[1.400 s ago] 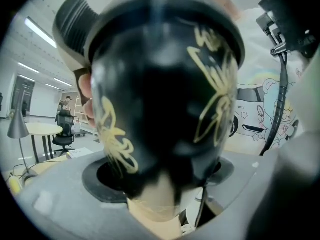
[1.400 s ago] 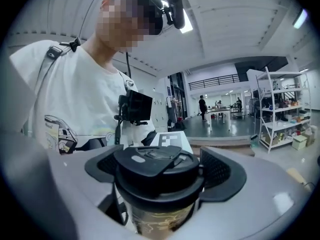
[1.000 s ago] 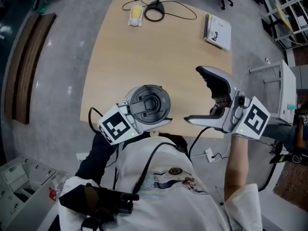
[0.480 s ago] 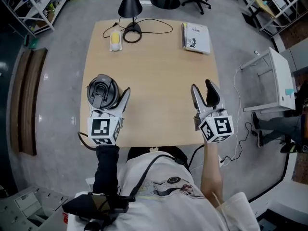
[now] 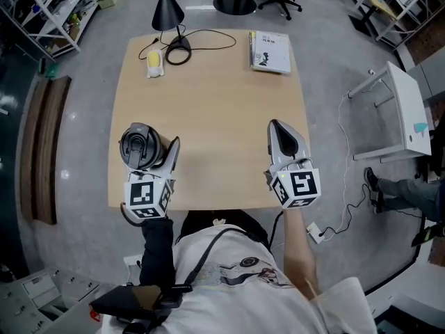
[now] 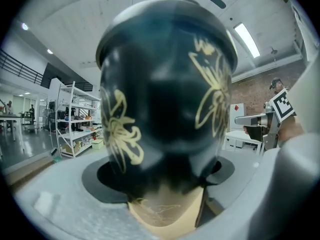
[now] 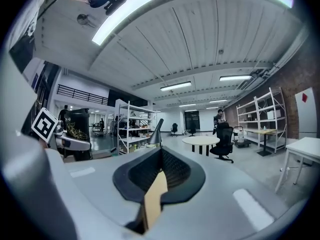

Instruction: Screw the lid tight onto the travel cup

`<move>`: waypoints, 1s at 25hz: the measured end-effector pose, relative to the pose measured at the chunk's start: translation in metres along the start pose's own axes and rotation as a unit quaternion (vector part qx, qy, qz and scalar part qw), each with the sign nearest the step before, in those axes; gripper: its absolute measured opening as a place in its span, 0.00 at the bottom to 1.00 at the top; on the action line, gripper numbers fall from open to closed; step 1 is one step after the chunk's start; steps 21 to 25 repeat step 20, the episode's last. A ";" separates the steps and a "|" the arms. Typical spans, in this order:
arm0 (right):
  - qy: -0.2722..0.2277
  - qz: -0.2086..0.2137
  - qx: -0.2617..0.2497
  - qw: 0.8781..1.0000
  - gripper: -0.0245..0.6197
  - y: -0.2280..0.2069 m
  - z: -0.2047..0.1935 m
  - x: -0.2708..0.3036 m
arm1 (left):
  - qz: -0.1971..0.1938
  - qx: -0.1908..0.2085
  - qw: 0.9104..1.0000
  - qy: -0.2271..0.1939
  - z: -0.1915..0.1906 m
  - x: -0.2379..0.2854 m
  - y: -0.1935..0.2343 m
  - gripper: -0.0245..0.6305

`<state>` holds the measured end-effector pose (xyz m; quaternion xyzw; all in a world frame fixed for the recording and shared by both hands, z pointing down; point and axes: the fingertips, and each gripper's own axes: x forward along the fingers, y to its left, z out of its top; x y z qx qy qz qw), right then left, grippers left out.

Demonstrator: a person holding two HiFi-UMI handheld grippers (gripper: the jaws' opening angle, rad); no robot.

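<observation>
A black travel cup point(image 5: 138, 145) with gold flower drawings stands upright at the left front of the wooden table point(image 5: 222, 103). Its black lid sits on top. My left gripper point(image 5: 148, 155) is shut on the cup, one jaw showing along its right side. In the left gripper view the cup point(image 6: 165, 84) fills the space between the jaws. My right gripper point(image 5: 278, 129) rests near the table's front right, shut with nothing in it. In the right gripper view its pads point(image 7: 161, 170) meet, and the cup point(image 7: 76, 126) shows far to the left.
At the table's far edge stand a black lamp point(image 5: 167, 5) with a looped cable point(image 5: 201, 44), a small yellow object point(image 5: 154, 64) and a book point(image 5: 270, 51). A white side table point(image 5: 400, 110) stands to the right, office chairs beyond the far edge.
The right gripper's jaws went from wide open to shut and it settled at the table's front right. The left gripper carried the cup leftward to the front left.
</observation>
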<state>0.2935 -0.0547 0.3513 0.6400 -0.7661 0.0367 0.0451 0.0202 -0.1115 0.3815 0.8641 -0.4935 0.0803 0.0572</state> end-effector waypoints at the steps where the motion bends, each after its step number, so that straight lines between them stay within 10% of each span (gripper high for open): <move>1: -0.002 0.002 -0.001 1.000 0.04 0.000 0.001 -0.001 | -0.001 0.001 1.000 0.000 0.000 0.000 -0.002 0.65; 25: -0.015 -0.013 -0.003 1.000 0.04 0.006 0.018 0.016 | -0.042 0.017 0.999 -0.004 0.013 0.018 -0.009 0.65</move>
